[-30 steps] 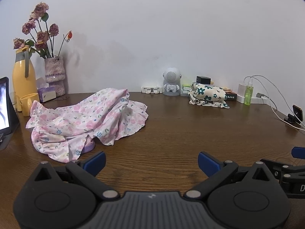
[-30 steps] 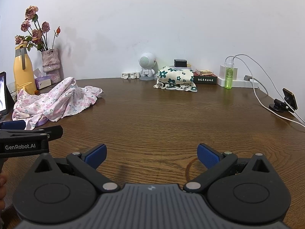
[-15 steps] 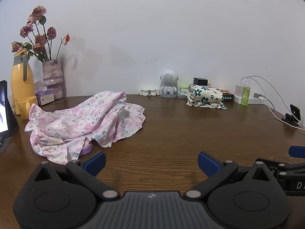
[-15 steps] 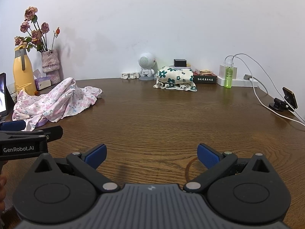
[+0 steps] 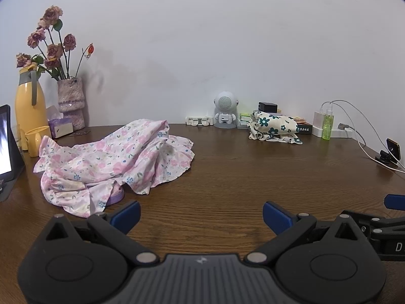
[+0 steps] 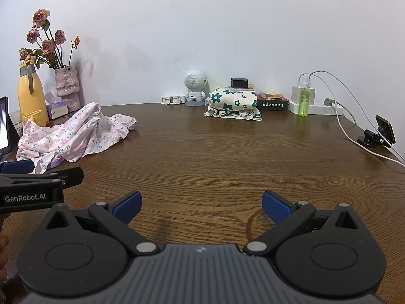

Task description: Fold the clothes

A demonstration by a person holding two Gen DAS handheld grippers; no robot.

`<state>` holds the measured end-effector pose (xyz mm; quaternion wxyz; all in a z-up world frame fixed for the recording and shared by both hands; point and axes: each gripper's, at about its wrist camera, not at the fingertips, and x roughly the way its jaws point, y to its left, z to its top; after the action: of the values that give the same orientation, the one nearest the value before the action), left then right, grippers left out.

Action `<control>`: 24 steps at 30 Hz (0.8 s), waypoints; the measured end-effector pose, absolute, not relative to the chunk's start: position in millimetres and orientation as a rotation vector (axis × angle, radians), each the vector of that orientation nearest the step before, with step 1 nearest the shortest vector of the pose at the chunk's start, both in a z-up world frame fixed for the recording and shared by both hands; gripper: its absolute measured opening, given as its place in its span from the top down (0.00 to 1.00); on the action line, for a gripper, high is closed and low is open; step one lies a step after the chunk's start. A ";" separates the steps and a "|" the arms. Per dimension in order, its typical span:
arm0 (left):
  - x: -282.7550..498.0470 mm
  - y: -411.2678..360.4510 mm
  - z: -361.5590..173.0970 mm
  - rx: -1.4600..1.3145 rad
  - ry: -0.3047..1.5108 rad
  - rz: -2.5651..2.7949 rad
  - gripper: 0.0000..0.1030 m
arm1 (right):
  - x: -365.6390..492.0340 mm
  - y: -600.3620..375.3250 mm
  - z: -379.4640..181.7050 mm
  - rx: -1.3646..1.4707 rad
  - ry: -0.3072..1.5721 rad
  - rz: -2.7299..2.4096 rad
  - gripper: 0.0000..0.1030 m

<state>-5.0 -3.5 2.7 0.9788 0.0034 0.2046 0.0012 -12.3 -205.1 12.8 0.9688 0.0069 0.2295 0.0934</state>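
Note:
A crumpled pink floral garment (image 5: 114,159) lies in a heap on the left of the brown wooden table (image 5: 240,172); the right wrist view shows the same garment (image 6: 73,134) at far left. A folded cream cloth with dark green flowers (image 5: 273,128) rests at the back by the wall, also seen as the folded cloth (image 6: 234,103). My left gripper (image 5: 201,215) is open, just right of and nearer than the pink garment's front edge, holding nothing. My right gripper (image 6: 201,205) is open over bare wood, with nothing between its fingers.
At the back left stand a yellow flask (image 5: 27,111), a vase of dried roses (image 5: 71,101), a tissue box (image 5: 60,126) and a tablet (image 5: 6,141). A small robot speaker (image 5: 225,110), a green bottle (image 5: 327,126), chargers with cables (image 6: 341,124) and a phone mount (image 6: 379,133) line the back and right.
The left wrist view has drifted slightly back and left, so the pink garment sits a little more toward the centre. The right gripper has barely moved. Both stay open.

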 end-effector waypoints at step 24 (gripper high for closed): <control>-6.3 -2.6 2.9 0.003 0.407 0.013 0.00 | -12.1 -205.3 13.4 0.012 0.465 0.194 0.00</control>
<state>-6.3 -2.6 2.9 0.9794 0.0012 0.2020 0.0064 -12.1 -205.3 13.4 0.9684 0.0061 0.2301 0.0961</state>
